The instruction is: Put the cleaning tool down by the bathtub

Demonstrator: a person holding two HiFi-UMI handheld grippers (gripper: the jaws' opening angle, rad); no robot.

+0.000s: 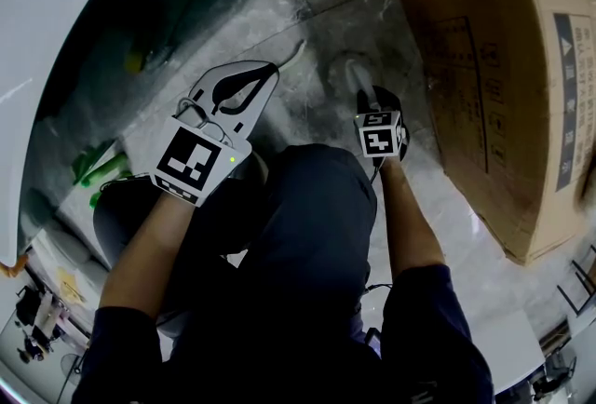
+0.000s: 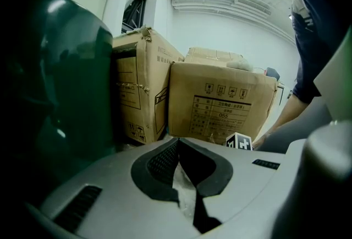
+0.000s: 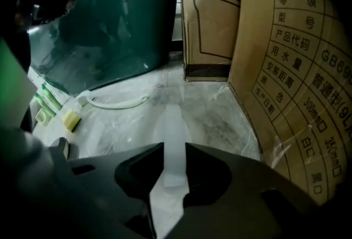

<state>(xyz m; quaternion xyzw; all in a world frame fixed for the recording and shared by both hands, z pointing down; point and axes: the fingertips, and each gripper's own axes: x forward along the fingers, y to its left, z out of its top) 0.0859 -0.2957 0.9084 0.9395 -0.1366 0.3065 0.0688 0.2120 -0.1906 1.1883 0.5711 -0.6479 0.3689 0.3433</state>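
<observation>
We are pointing the right gripper [image 3: 175,147] steeply down. Its jaws are standing partly apart and pressing from both sides on the flat, translucent white plastic handle of the cleaning tool [image 3: 171,139]. The tool is reaching out ahead of the jaws over the grey marbled floor [image 3: 220,117]. We cannot tell whether its far end is touching that floor.

The glossy dark green bathtub [image 3: 110,17] is standing ahead of this gripper and off to its left, apart from the tool. A tall brown cardboard box [image 3: 286,67] with black print is rising close on the gripper's right. On the floor between the gripper and the bathtub, a slim curved white brush [image 3: 115,103] is lying ahead and to the left. A small yellow sponge [image 3: 70,119] is sitting nearer and further left.

We are holding the left gripper [image 2: 179,141] to the left of the right one, tilted less steeply. Its jaws are meeting at the tips and gripping nothing; only floor is showing through the gap behind them. The bathtub's wall is standing just to this gripper's left, and more brown cardboard boxes [image 2: 220,103] are stacked ahead of it. The right gripper's black-and-white marker cube [image 2: 239,141] is peeking up just beyond the left gripper's body, ahead and to its right.
</observation>
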